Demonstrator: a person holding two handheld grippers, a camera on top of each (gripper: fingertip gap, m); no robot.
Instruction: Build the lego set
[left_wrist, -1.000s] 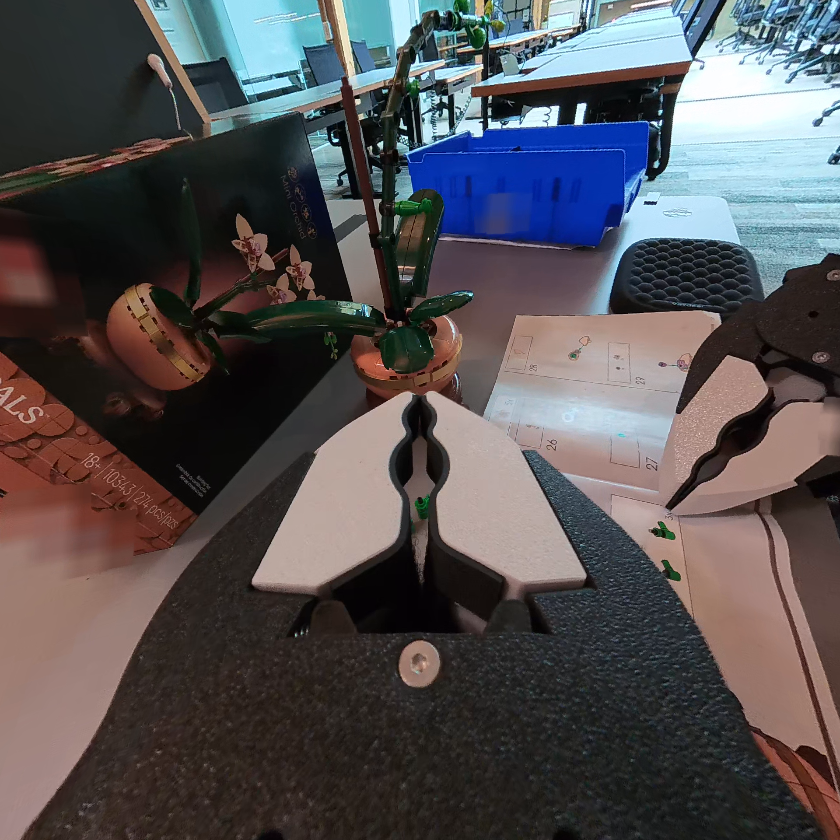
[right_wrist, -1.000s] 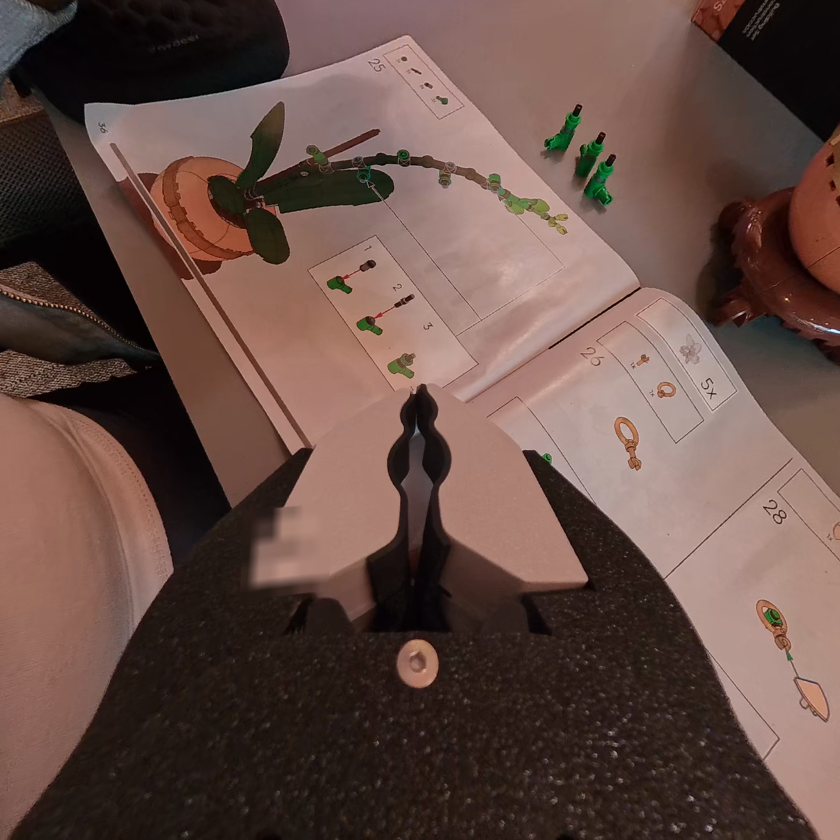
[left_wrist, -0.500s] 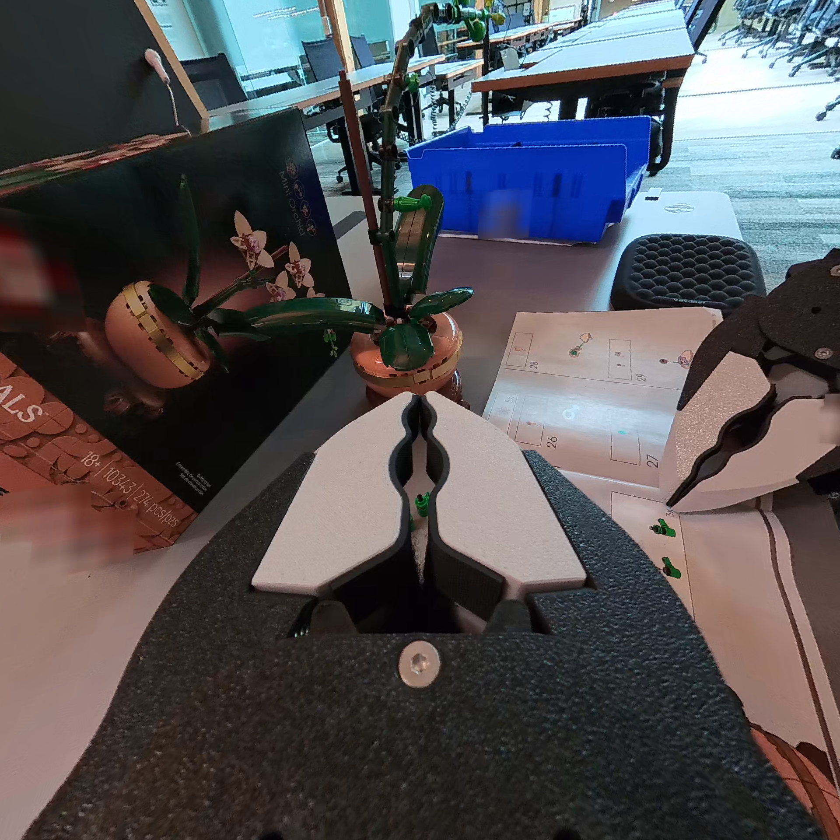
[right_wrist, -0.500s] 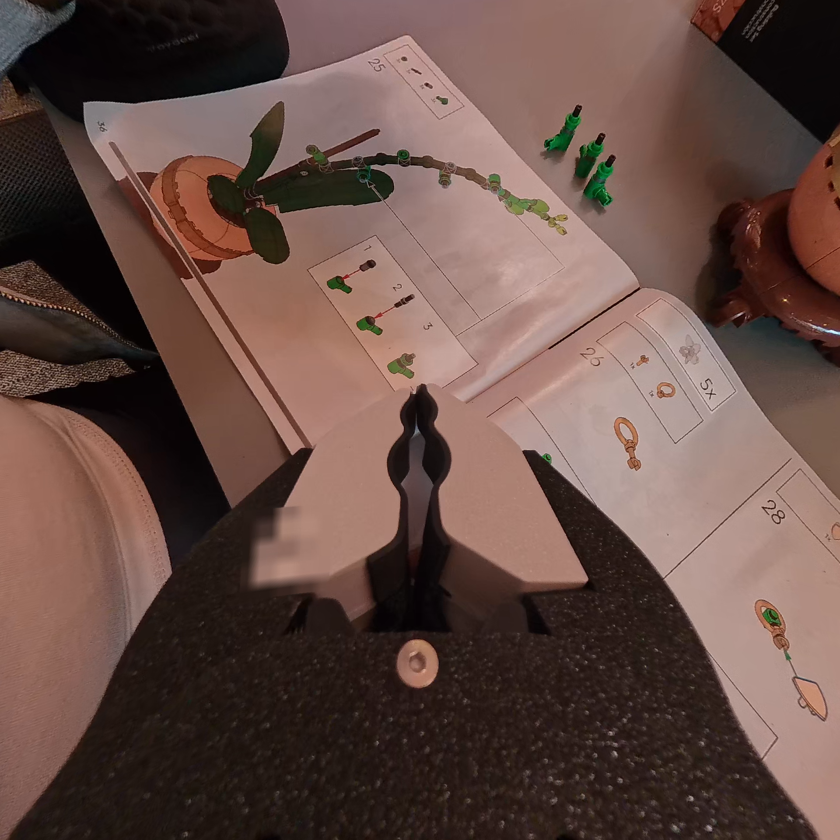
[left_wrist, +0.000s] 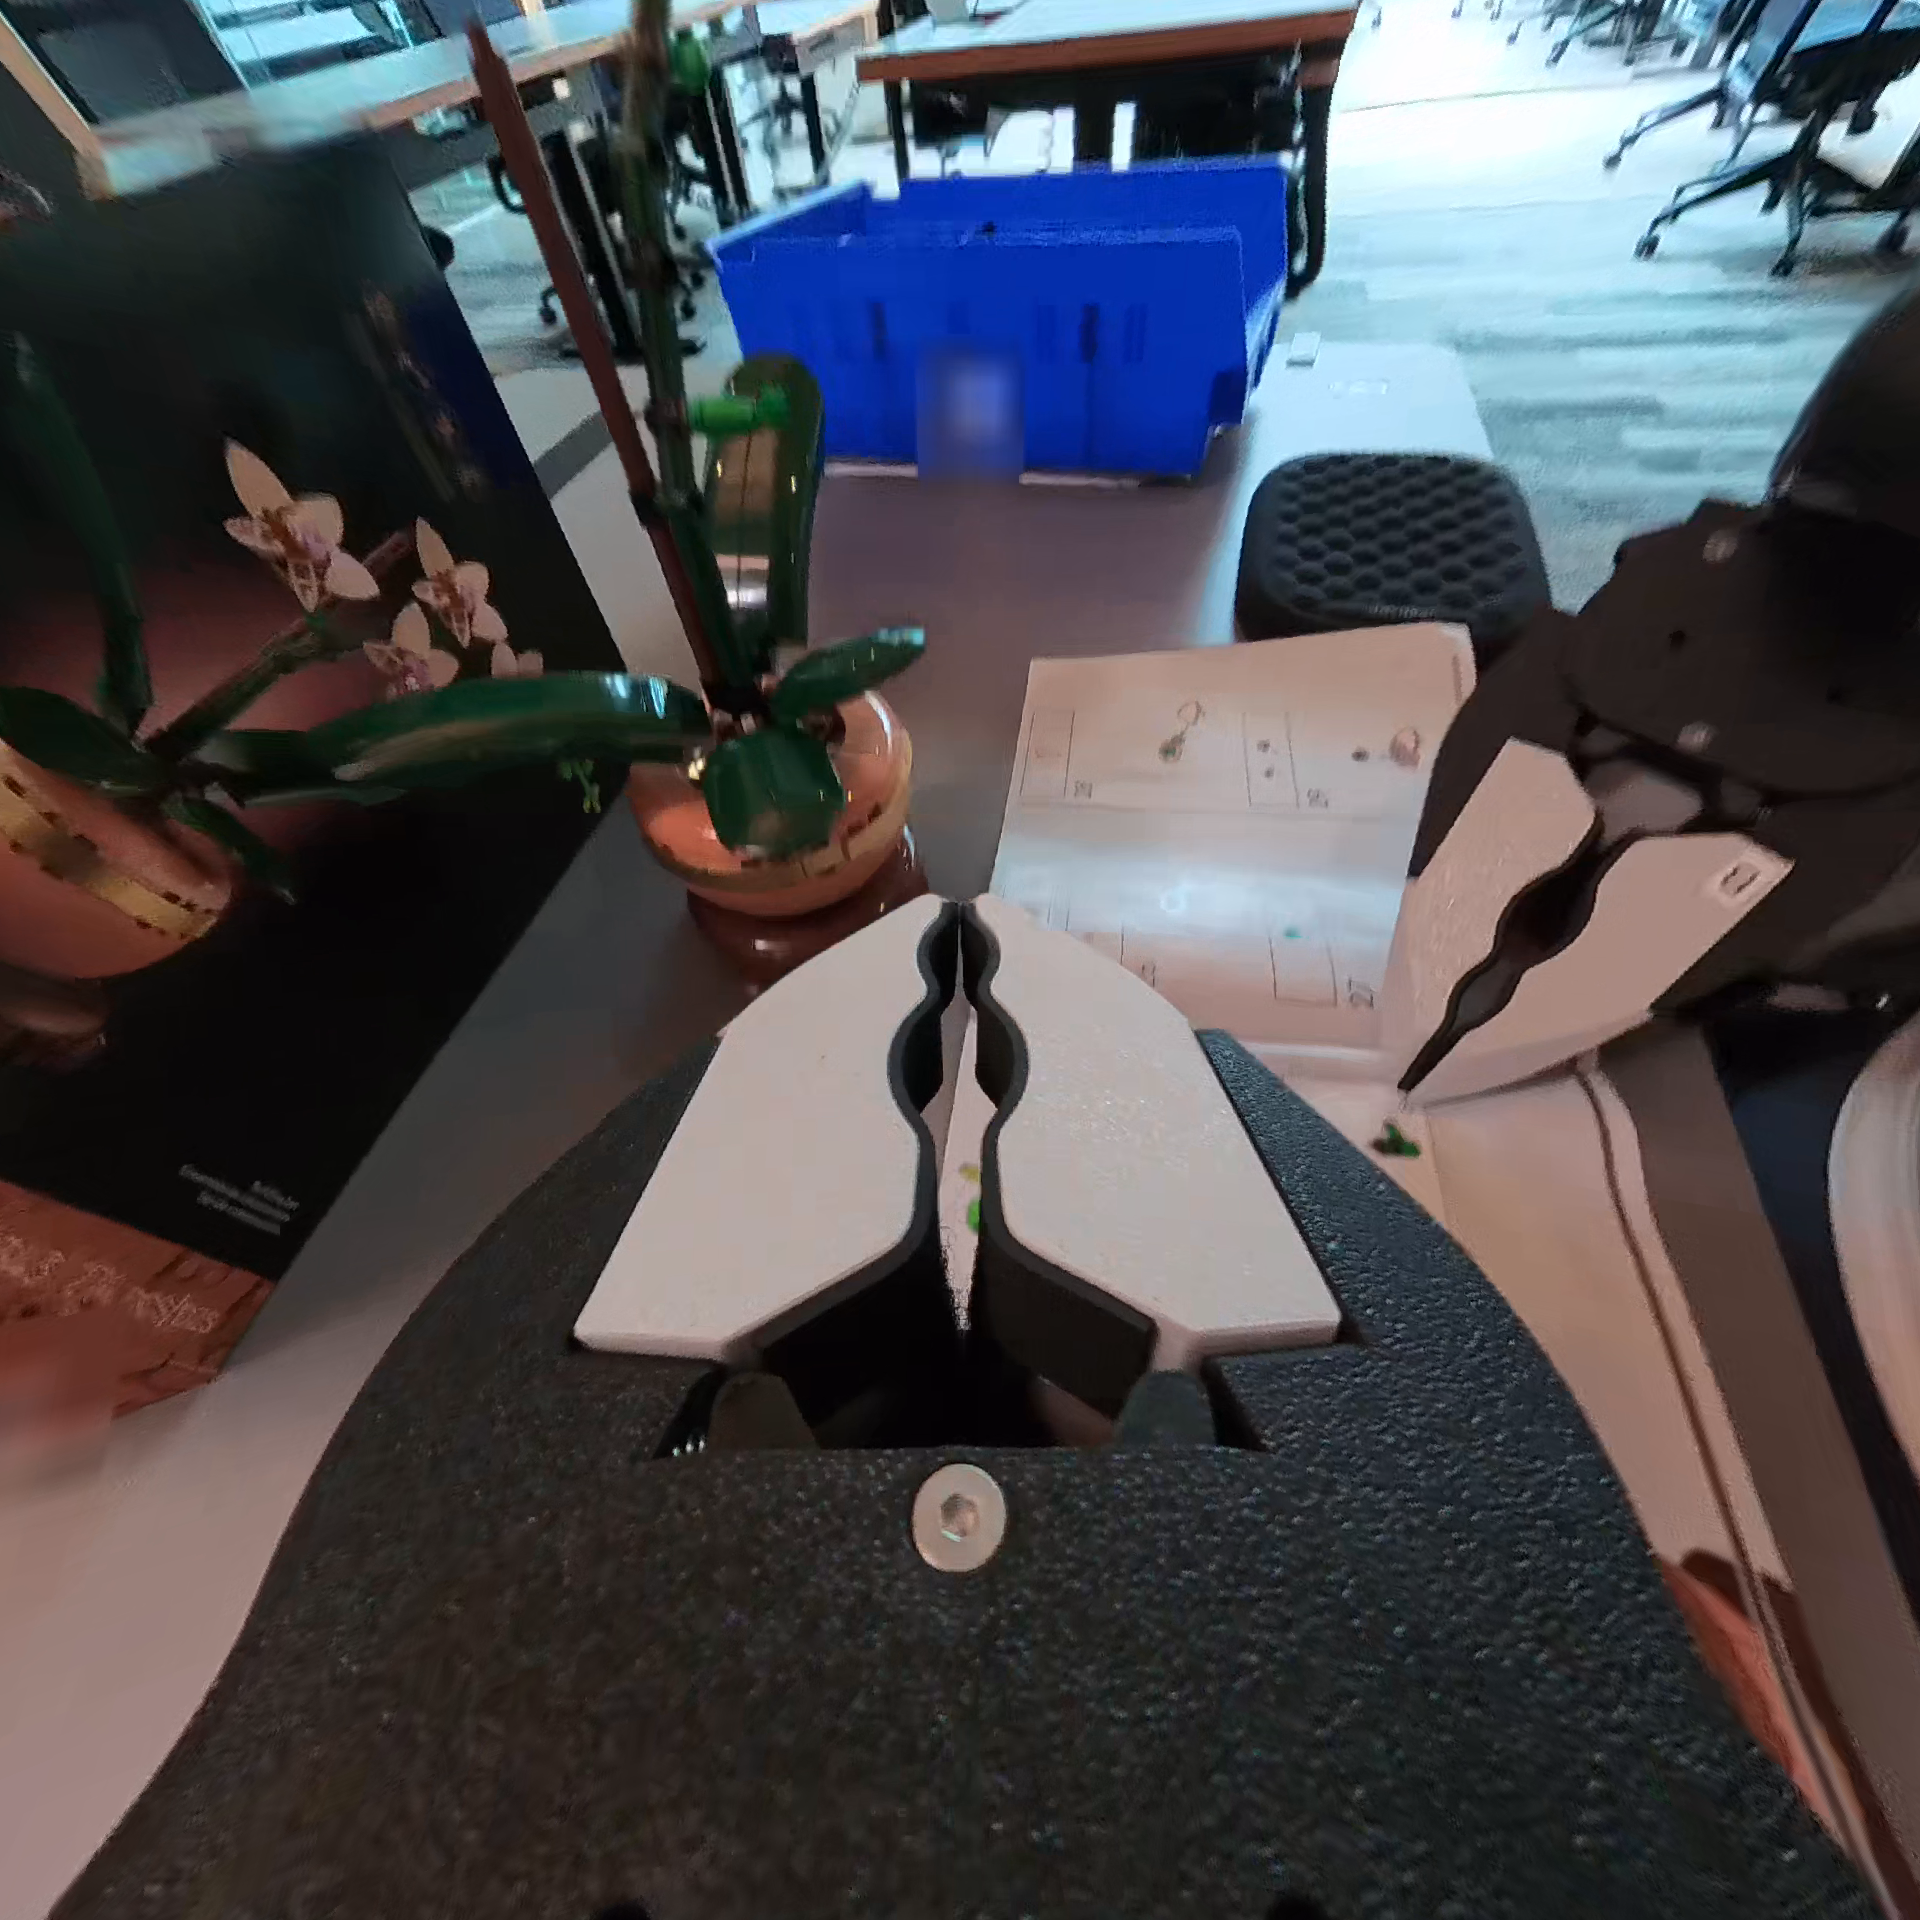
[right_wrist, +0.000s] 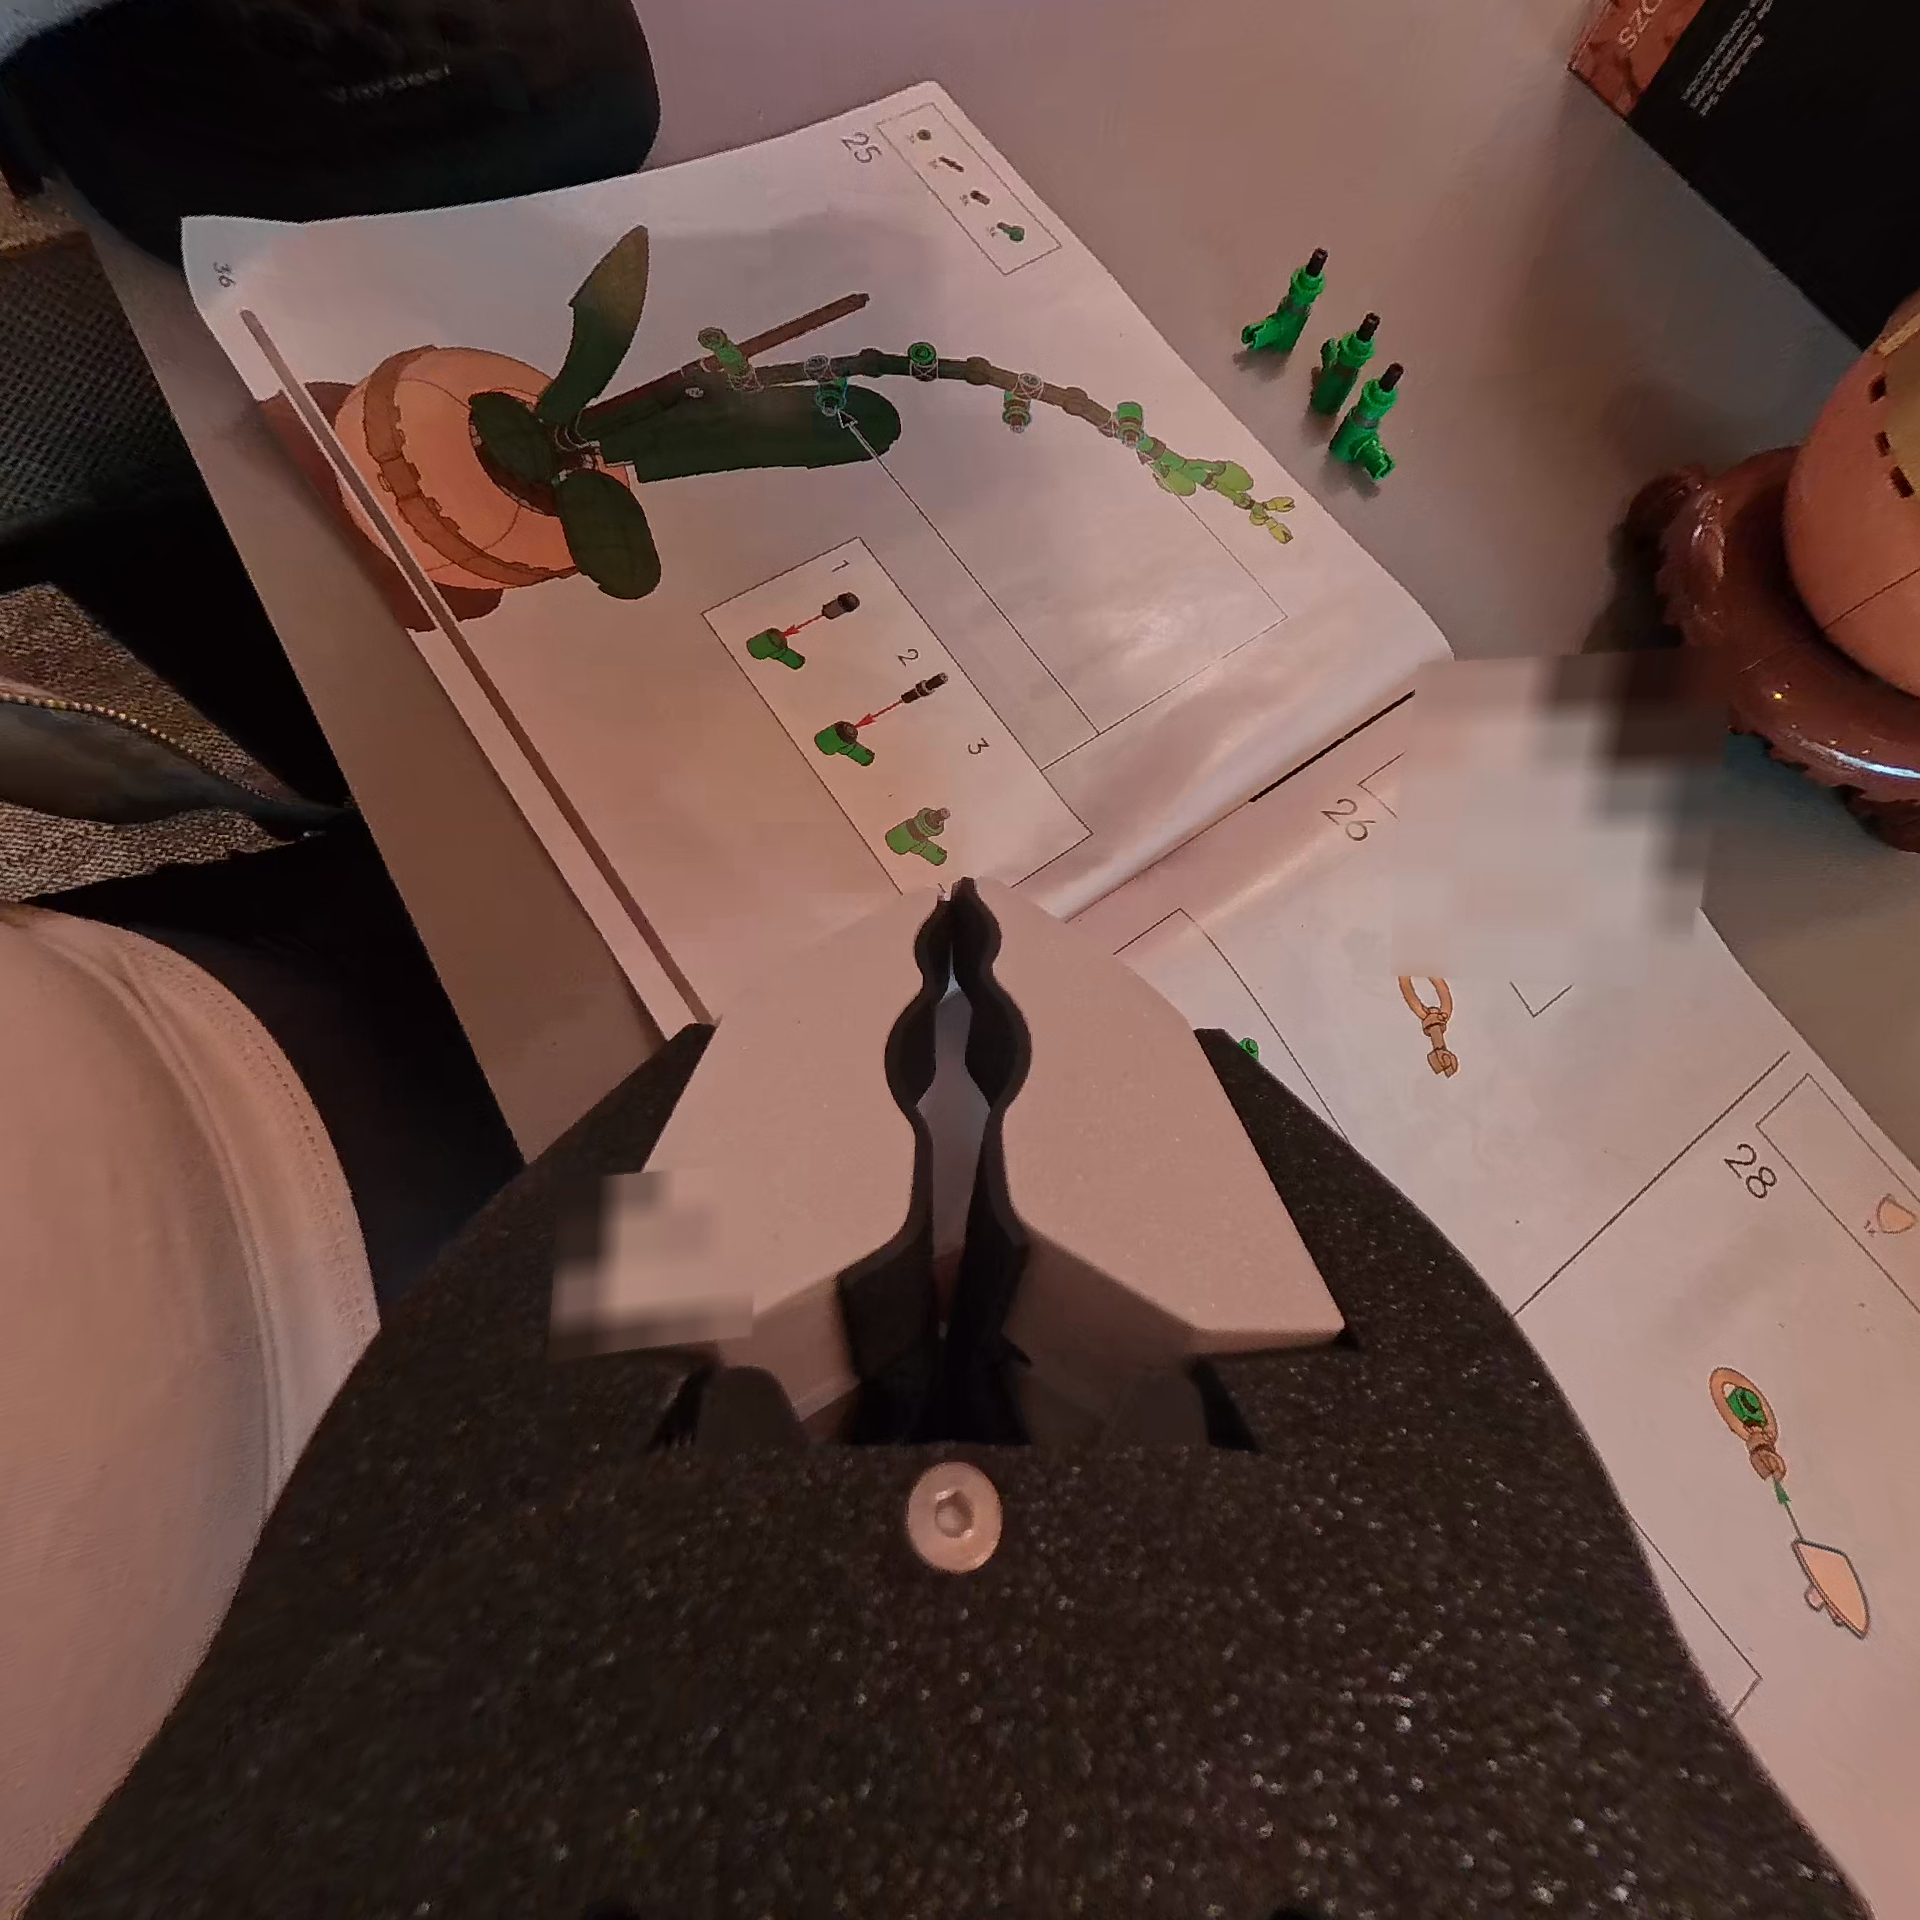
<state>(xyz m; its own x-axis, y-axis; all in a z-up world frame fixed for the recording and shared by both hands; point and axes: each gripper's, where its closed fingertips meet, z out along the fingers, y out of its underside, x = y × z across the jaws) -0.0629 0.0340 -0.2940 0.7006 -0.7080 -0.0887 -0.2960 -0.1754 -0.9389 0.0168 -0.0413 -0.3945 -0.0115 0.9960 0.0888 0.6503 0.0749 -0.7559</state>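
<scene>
- Hovering over open instruction booklet, left gripper and right gripper both pinched together, empty.
- Three green pieces upper right; orchid model centre-left.

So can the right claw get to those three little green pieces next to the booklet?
Probably yes. The three green pieces lie in the open on the table, just past the instruction booklet, and nothing stands between them and the right claw. Its jaws are shut, so it would need to open first.
</scene>
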